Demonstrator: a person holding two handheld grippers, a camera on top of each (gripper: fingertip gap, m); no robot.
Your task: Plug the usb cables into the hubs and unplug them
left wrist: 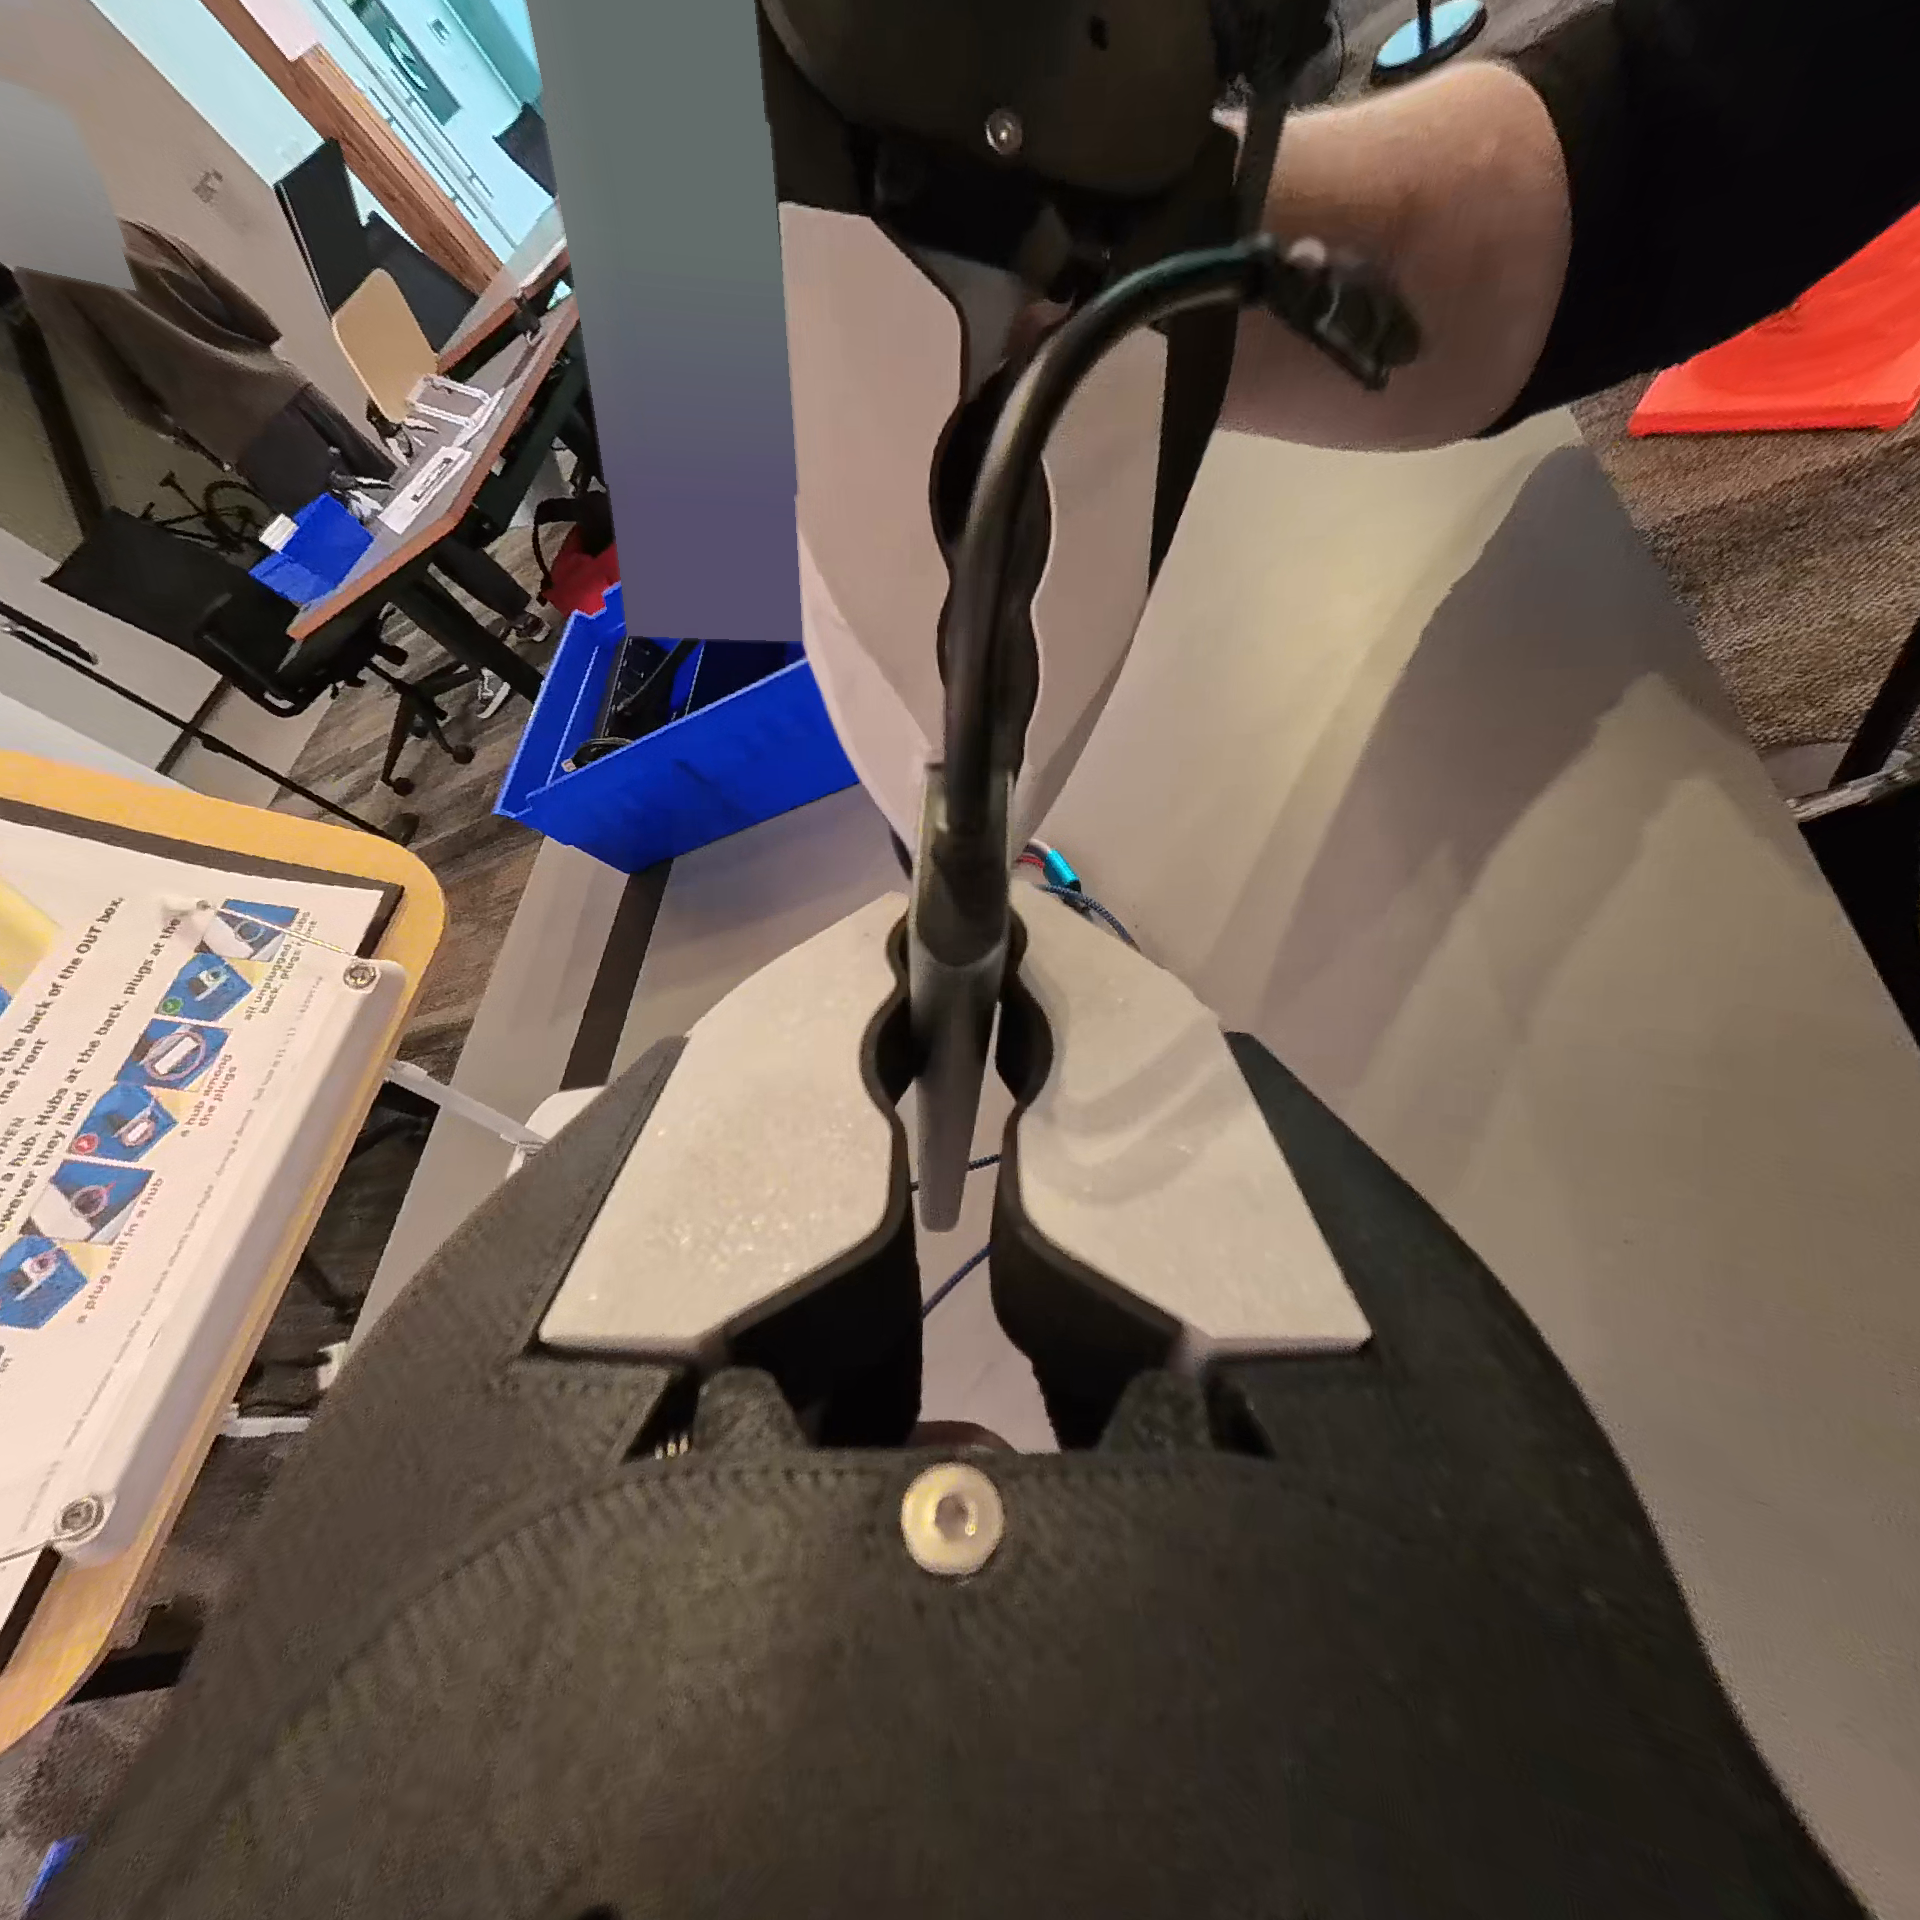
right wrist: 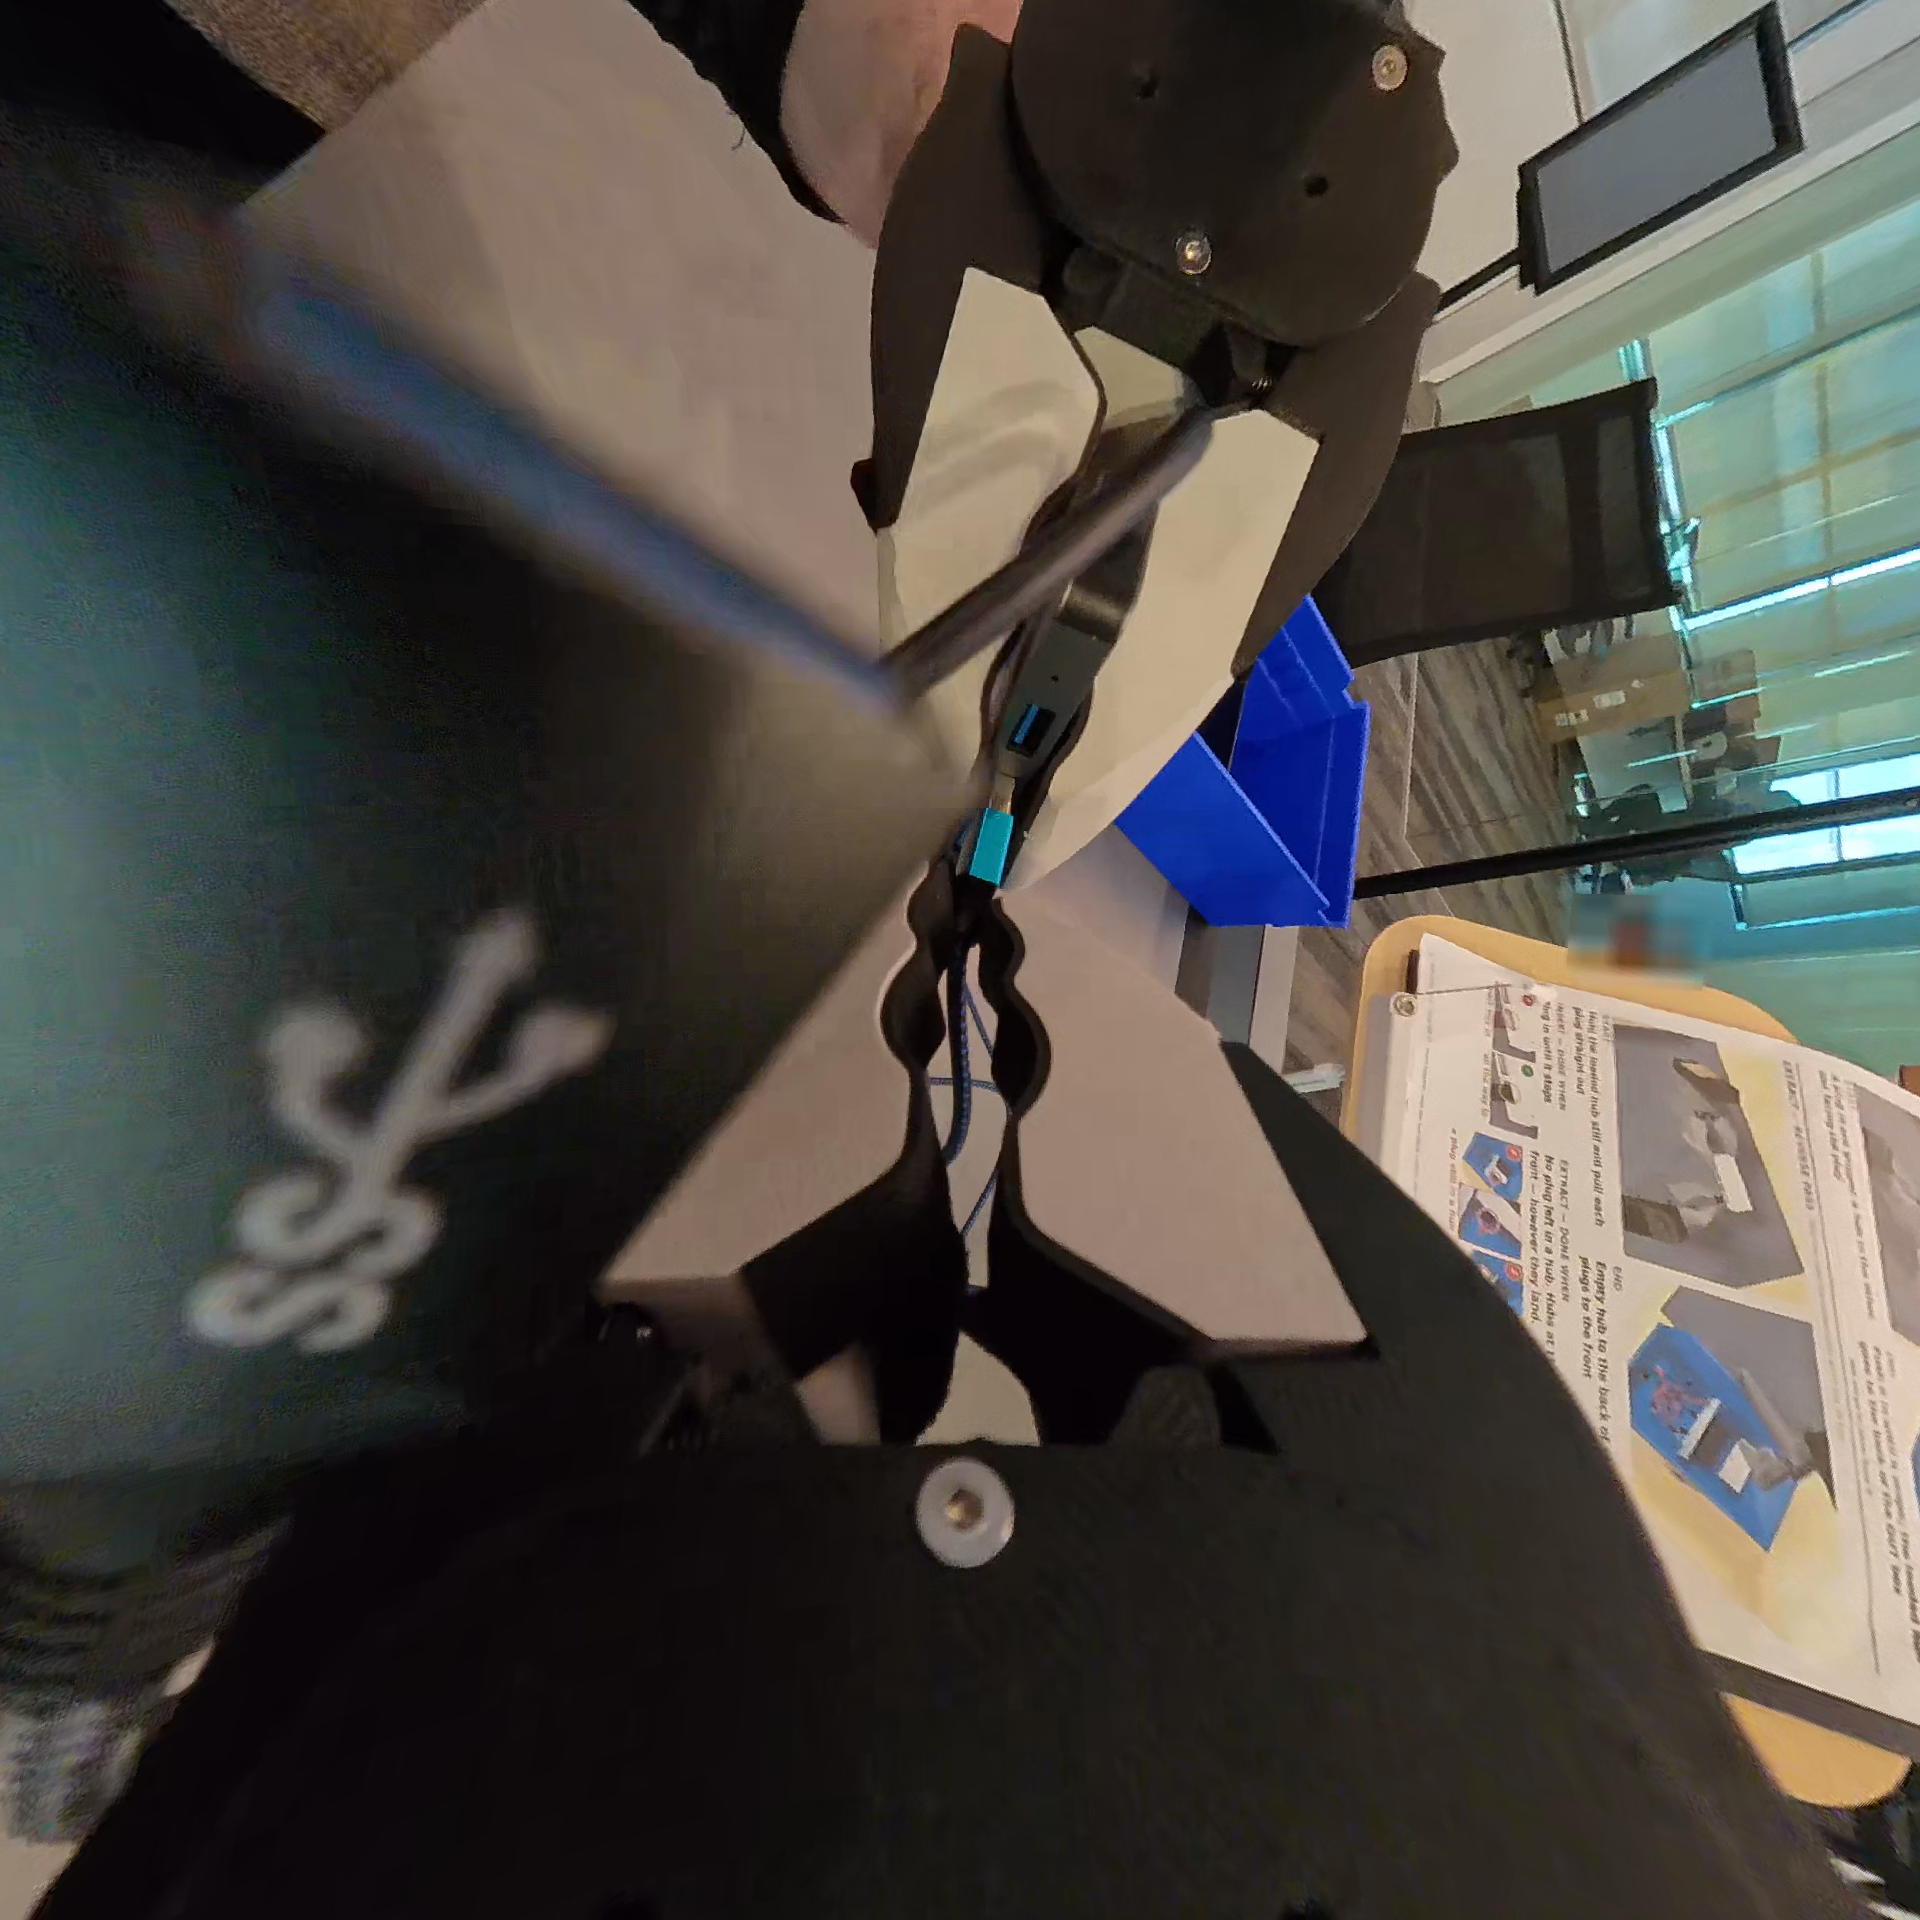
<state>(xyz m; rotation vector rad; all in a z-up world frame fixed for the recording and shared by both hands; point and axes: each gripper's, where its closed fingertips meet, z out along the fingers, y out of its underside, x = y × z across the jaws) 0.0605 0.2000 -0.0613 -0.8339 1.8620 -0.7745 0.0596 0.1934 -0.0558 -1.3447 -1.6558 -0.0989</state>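
Grey hub: a slim dark-grey metal USB hub point(left wrist: 951, 997) is the landmark; it stands on edge between the pale pads of the left claw point(left wrist: 953, 1023), which press on both its flat sides.
Hub lead: a black rubber cable point(left wrist: 1023, 499) leaves the far end of the hub and arches away toward the other claw.
Hub ports: seen from the right wrist view, the hub point(right wrist: 1060, 665) shows one blue socket on its narrow edge.
Teal plug: a small teal metal USB plug point(right wrist: 989, 844) sits just below that socket, its silver tip at the next socket of the hub; how deep it sits cannot be told.
Right claw: the right claw point(right wrist: 966, 940) is closed on the blue-and-black braided cable point(right wrist: 961, 1039) right behind the teal plug, and the cable runs back between its dark wavy fingers.
Black card: a blurred black flat piece with a white symbol point(right wrist: 395, 1122) fills the view left of the hub, very near the lens.
Blue bin: a blue plastic open bin point(left wrist: 675, 769) stands on the pale grey surface point(left wrist: 1455, 935) beyond the hub.
Instruction sheet: a white printed sheet on a tan wooden board point(left wrist: 187, 1091) lies left of the hub.
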